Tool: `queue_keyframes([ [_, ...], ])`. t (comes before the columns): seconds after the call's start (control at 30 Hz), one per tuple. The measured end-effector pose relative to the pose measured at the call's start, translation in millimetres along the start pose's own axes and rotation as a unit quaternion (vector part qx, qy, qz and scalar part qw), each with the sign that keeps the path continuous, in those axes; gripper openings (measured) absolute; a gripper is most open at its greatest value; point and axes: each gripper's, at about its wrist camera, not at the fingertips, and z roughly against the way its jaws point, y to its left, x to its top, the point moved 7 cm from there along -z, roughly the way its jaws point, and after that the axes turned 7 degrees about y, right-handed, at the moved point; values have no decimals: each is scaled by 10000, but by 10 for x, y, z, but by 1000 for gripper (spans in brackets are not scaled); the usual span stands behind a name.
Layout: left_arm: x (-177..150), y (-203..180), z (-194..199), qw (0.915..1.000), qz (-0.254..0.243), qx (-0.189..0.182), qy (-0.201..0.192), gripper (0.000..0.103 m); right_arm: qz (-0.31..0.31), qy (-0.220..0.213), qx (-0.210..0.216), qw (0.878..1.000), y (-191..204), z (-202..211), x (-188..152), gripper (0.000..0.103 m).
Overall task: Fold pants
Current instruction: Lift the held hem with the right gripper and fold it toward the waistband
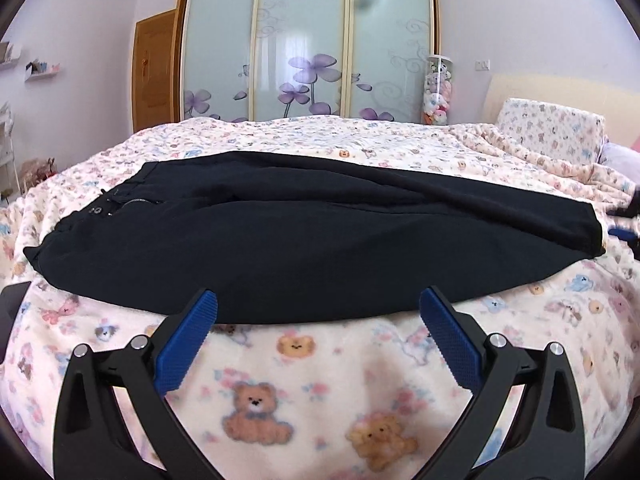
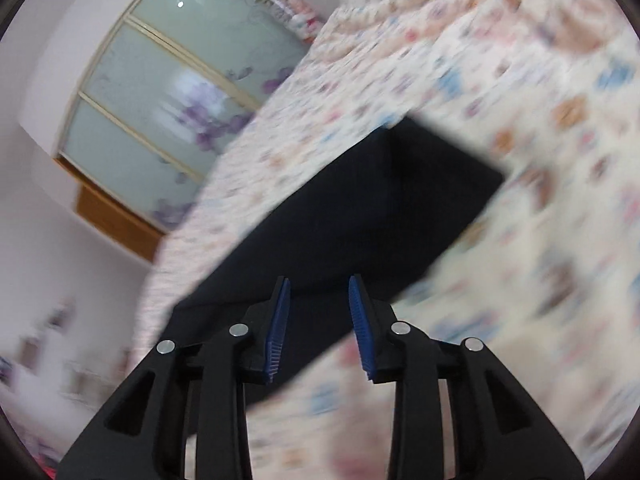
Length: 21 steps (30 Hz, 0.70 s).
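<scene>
The bed (image 1: 320,360) fills both views, covered by a pale blanket printed with teddy bears, and a wardrobe (image 1: 308,40) with frosted sliding doors stands behind it. A pillow (image 1: 548,128) in the same print lies at the right end.

The pants (image 1: 248,240) lie flat on the blanket, dark and apparently already doubled leg over leg. Their long axis runs across the left wrist view: waistband and zip at the left, hems at the right. The near long edge lies just ahead of the left gripper (image 1: 318,304), whose jaws are spread wide with nothing between them; its tips stand at that edge, and whether they touch the cloth cannot be told.

The right gripper (image 2: 318,292) shows in its own view, rolled and blurred, over the hem end of the pants (image 2: 352,216). Its jaws stand partly apart, with dark cloth seen beyond them but nothing visibly pinched. In the left wrist view it (image 1: 624,220) appears only as a dark shape at the right margin, beside the hems.

So the right hand is the nearer to the hems and the left to the middle of the long edge. Judging from this, the next fold likely carries the hem end along the long axis toward the waistband, and the right jaws would first have to close on that end
</scene>
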Motion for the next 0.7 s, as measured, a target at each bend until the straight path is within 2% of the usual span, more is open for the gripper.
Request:
queue_keyframes([
  [0.1, 20, 72, 79, 9996, 206, -53, -188, 101, -633, 556, 564, 9948, 173, -308, -179, 34],
  [0.2, 44, 196, 111, 9979, 584, -148, -243, 101, -1241, 807, 665, 9867, 185, -648, -216, 34],
  [0.27, 47, 268, 104, 9968, 750, -162, -206, 101, -1515, 704, 476, 9848, 107, -801, -168, 33],
  [0.37, 65, 362, 89, 9944, 984, -372, -128, 101, -1969, 546, 213, 9787, -76, -989, -113, 33],
  [0.53, 110, 431, 2, 9894, 1269, -710, 51, 101, -2163, 60, 12, 9763, -251, -1041, -28, 32],
  [0.57, 116, 429, -15, 9878, 1329, -805, 61, 101, -2097, -53, 15, 9777, -255, -1029, 4, 26],
  [0.6, 123, 433, -27, 9859, 1417, -895, 30, 101, -1940, -202, 32, 9808, -231, -985, 29, 10],
  [0.7, 142, 505, -33, 9782, 1726, -1153, -108, 101, -1460, -461, 288, 9878, -149, -815, 9, 5],
])
